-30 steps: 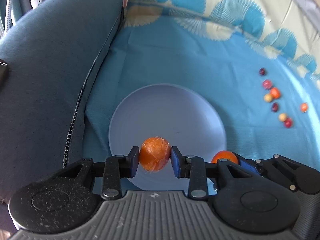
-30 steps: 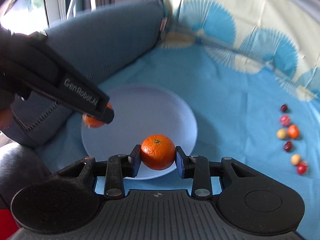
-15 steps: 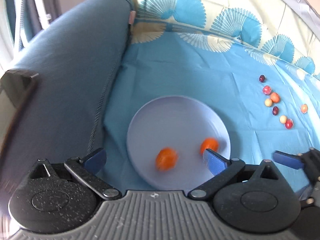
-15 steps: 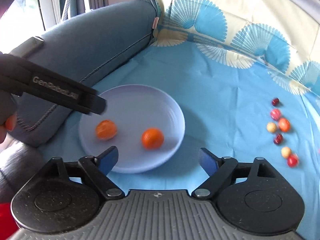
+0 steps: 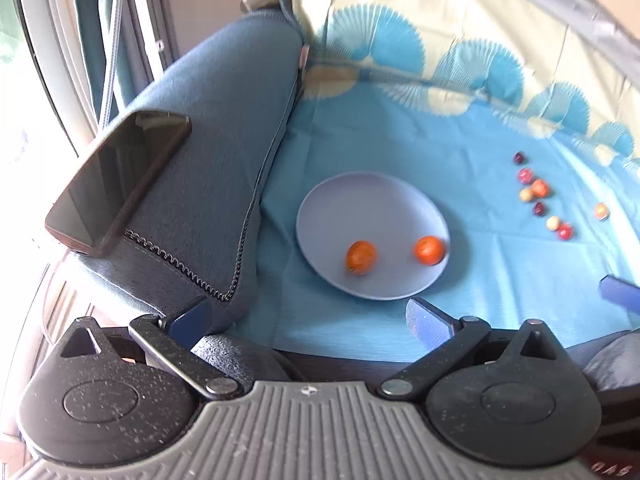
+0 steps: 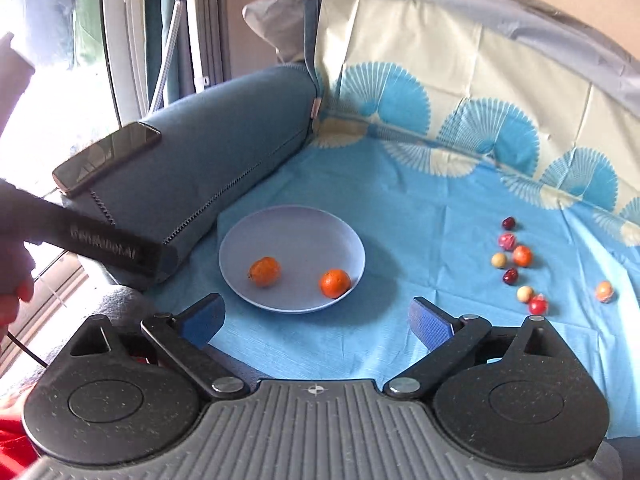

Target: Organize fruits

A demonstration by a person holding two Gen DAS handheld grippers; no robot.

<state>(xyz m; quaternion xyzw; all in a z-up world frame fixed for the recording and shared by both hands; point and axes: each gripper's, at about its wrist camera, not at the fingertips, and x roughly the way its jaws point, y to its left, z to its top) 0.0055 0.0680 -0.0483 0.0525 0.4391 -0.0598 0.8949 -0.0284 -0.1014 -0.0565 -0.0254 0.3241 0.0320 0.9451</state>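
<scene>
Oranges, two of them, sit in the pale lilac plate [image 6: 256, 232], apart from each other: one orange [image 6: 264, 271] left of centre, the other orange [image 6: 335, 283] against the near right rim. Both look glossy and a bit motion-smeared in the left wrist view, stem dimple showing on the right one. My left gripper [image 5: 310, 316] is up over the near edge of the blue cloth [image 6: 420, 208], pitched steeply down, jaws spread as wide as they go, nothing between them; its left finger overlaps the sofa armrest [image 5: 208, 152] in frame. My right gripper [image 6: 316, 320] points down at a shallower angle, jaws have just been opening and stand wide, only cloth and plate rim visible between the pads, no fruit in them. Right wrist view also catches the left tool's dark body at the left edge with part of my hand [image 6: 12, 276] on it. Small fruits [image 6: 516, 264] lie loose in a cluster on the cloth well right of the plate, mixed red, dark, orange and pale yellow, one stray orange-ish one [image 6: 604, 291] further right. Phone [image 5: 116, 184] lies flat on top of the armrest
</scene>
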